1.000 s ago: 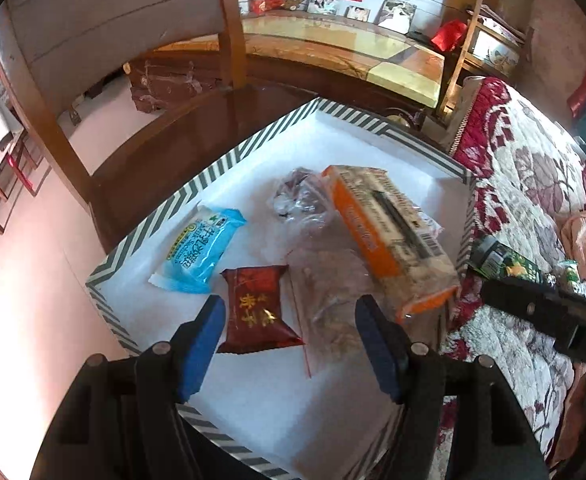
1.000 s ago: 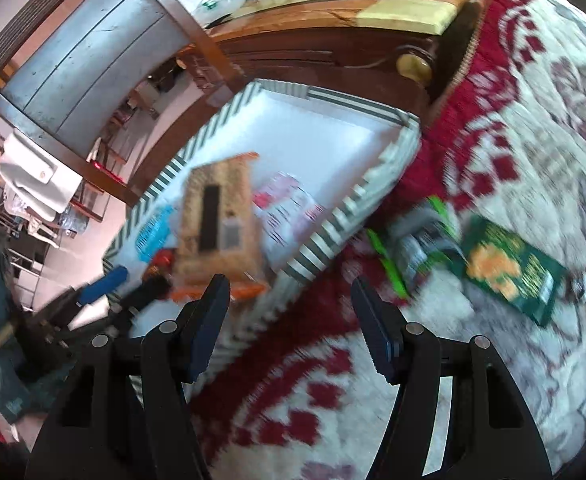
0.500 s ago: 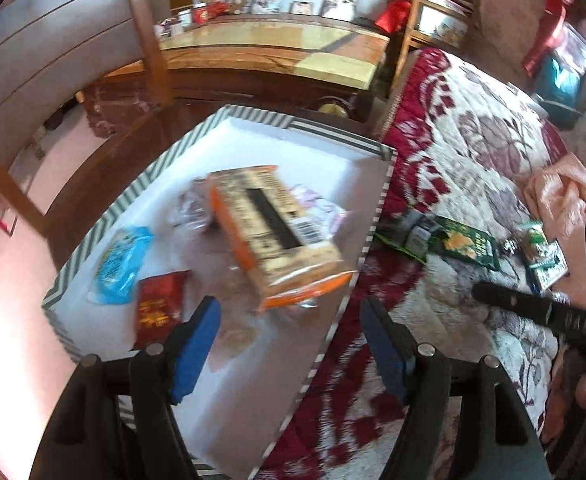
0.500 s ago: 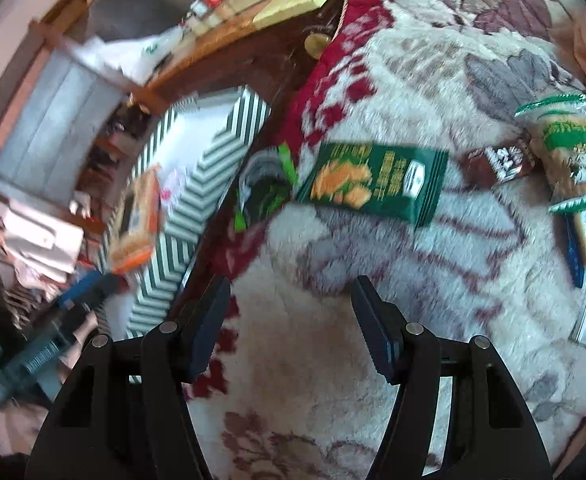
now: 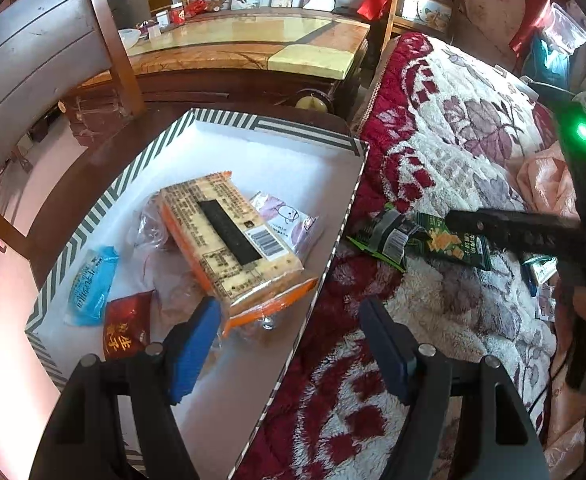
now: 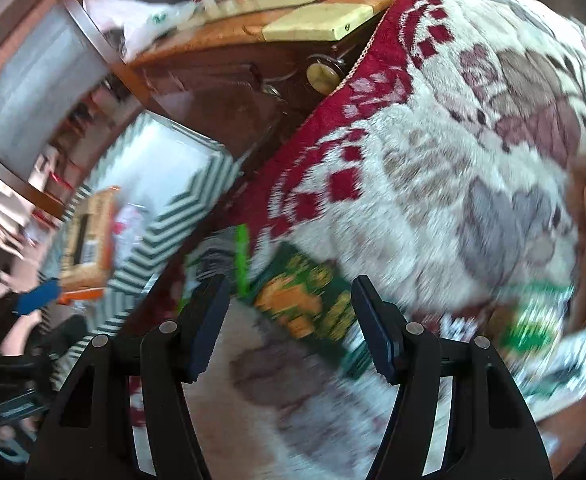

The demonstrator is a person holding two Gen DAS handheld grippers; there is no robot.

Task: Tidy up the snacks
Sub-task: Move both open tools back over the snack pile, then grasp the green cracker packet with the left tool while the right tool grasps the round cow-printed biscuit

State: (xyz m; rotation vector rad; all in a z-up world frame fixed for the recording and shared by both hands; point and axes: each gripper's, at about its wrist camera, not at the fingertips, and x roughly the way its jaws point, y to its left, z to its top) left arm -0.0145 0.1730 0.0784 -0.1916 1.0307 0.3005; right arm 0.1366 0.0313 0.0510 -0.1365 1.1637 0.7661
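A striped box point(image 5: 345, 216) with a white floor sits beside a flowered blanket point(image 5: 465, 152). Inside lie an orange pack point(image 5: 229, 240), a blue packet point(image 5: 93, 280) and a red packet point(image 5: 127, 330). The left gripper point(image 5: 289, 340) hovers over the box edge, fingers spread, empty. The right gripper point(image 6: 287, 326) (view blurred) hangs fingers apart over a green packet point(image 6: 309, 304) on the blanket.
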